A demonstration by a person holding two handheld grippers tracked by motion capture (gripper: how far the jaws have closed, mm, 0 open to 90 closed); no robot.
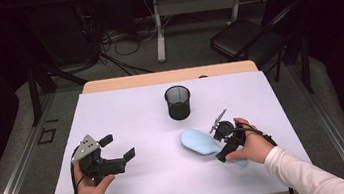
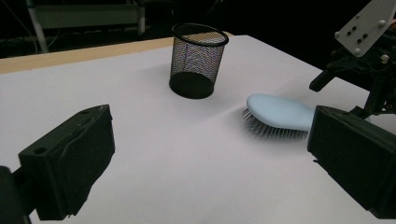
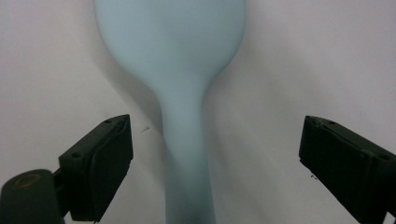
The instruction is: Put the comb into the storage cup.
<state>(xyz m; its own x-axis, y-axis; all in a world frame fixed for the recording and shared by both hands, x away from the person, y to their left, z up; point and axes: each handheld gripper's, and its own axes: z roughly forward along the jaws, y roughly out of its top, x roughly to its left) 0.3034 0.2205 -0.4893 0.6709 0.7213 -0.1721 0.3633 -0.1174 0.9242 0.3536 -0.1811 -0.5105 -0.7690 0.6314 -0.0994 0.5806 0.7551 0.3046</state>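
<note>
My right gripper (image 3: 215,163), lower frame, straddles the blue brush (image 3: 180,79) handle, jaws spread, untouching. My left gripper (image 1: 117,152) gapes empty, lower left.

A lab – loose cables (image 1: 117,43) on the floor, folding chair (image 1: 245,37), dark curtained surrounds.

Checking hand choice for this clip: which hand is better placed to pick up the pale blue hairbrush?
Right. The right tool sits over the pale blue plastic hairbrush, handle between its open jaws, untouched. The left tool is off to the side, well apart from it.
</note>
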